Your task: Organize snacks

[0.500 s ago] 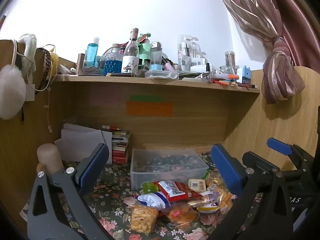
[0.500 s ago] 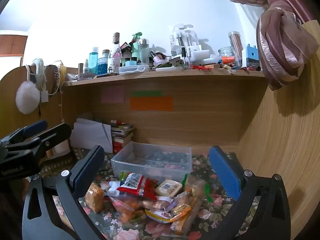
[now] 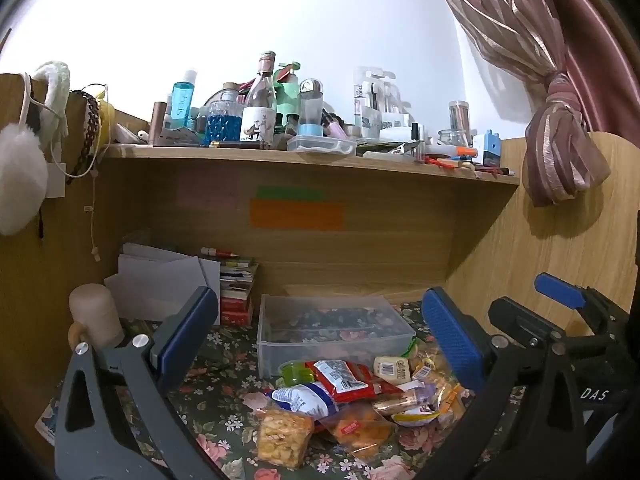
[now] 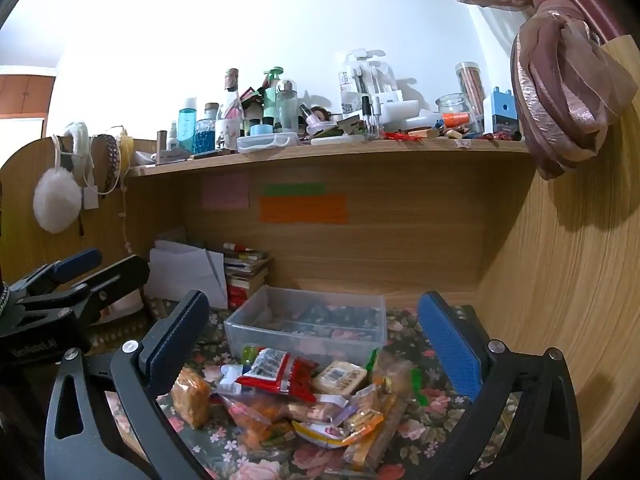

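Faintly, perhaps "DAS" on the right hand-held gripper [image 3: 560, 300] beside snacks [image 3: 352, 396].

Both wrist cameras look forward and slightly down into the desk nook from near. They share the snack pile [image 3: 352, 404] [image 4: 304, 400] at lower centre and the clear box [image 3: 332, 332] [image 4: 308, 320] behind it.

The worktop [image 3: 224, 420], covered in a dark floral cloth, carries a clear plastic box [image 3: 332, 332], a heap of snack packets [image 3: 344, 396] just before it, papers [image 3: 160, 284] and stacked books [image 3: 238, 292].
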{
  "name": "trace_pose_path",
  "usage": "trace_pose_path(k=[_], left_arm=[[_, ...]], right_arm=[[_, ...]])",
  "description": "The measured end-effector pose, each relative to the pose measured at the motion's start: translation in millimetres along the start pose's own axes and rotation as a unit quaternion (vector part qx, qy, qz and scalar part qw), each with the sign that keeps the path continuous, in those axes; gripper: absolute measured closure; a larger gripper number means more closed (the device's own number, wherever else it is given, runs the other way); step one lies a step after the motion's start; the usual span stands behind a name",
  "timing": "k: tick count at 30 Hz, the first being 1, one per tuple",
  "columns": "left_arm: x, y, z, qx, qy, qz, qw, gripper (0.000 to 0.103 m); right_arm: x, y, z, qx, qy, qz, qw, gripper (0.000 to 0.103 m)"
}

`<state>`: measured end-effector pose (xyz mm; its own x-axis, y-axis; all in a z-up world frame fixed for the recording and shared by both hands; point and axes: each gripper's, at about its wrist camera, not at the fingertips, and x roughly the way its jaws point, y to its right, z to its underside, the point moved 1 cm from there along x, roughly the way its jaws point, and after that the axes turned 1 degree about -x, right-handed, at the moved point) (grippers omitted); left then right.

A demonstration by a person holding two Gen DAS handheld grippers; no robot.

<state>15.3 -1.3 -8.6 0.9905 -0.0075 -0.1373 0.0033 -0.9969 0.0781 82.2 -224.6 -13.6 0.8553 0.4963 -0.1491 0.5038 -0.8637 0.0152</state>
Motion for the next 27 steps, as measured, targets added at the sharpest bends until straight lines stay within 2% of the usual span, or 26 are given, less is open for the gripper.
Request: trace_pose_path(k=[27], left_arm=[[0.7,2.3,-2.2,-0.003,-0.003,0.003,1.0,0.0]], right_arm=[[-0.3,0.6,0.0,0.006,0.003,-0.002,1.0,0.0]])
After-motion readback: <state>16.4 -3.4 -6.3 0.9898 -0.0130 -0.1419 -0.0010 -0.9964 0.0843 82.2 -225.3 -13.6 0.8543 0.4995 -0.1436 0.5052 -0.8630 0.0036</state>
